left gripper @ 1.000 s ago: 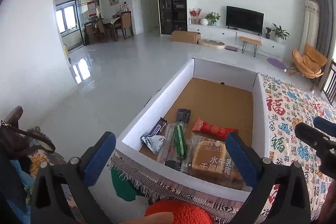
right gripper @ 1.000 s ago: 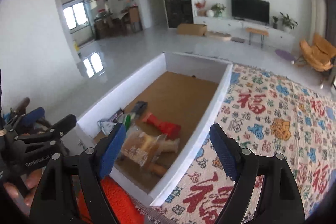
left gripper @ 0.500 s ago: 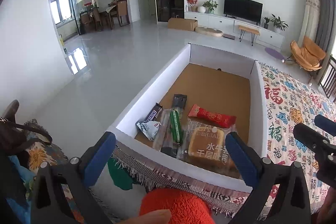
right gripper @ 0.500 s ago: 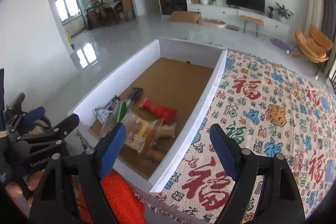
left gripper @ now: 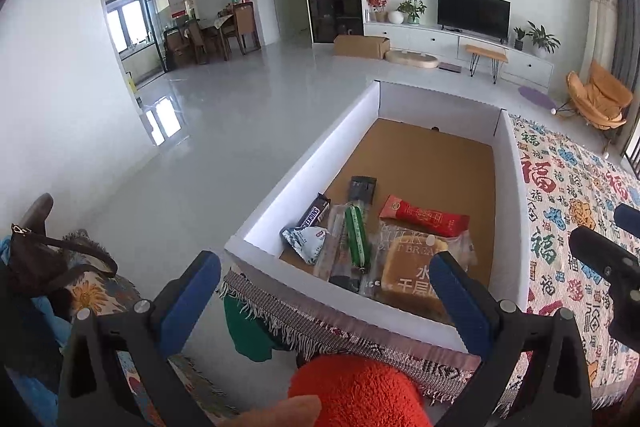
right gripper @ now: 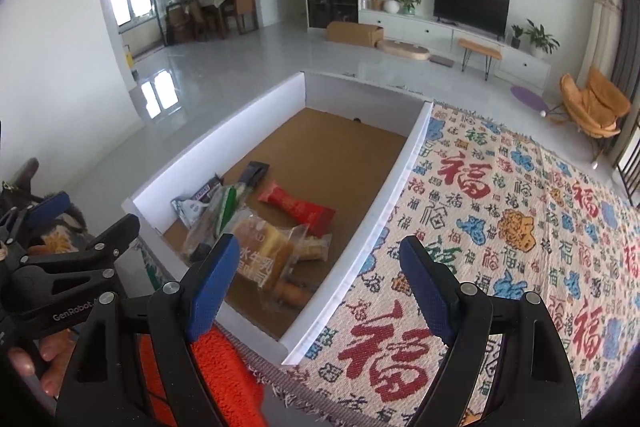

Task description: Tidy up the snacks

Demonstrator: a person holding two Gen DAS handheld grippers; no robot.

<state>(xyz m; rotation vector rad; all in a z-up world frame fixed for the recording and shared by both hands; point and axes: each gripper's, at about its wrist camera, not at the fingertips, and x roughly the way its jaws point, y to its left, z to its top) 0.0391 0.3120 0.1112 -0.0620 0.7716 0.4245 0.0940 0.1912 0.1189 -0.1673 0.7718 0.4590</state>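
Note:
A white box (left gripper: 308, 167) with a brown floor holds several snacks at its near end: a bagged bread loaf (left gripper: 412, 267), a red packet (left gripper: 424, 217), a green stick pack (left gripper: 357, 237), a Snickers bar (left gripper: 314, 215), a white-blue packet (left gripper: 306, 243) and a dark packet (left gripper: 363, 188). The box (right gripper: 400, 183), loaf (right gripper: 260, 251) and red packet (right gripper: 296, 205) also show in the right wrist view. My left gripper (left gripper: 320, 291) is open and empty above the box's near wall. My right gripper (right gripper: 316, 279) is open and empty above the box's near right corner.
A cloth with red and blue characters (right gripper: 500, 227) covers the surface right of the box. A fringed cloth edge (left gripper: 320, 319) and an orange fuzzy item (left gripper: 360, 391) lie just before the box. A brown bag (left gripper: 36, 259) sits at the left.
Both grippers have risen and pulled back a little, so the box and snacks sit lower and farther in view. Both stay open and empty.

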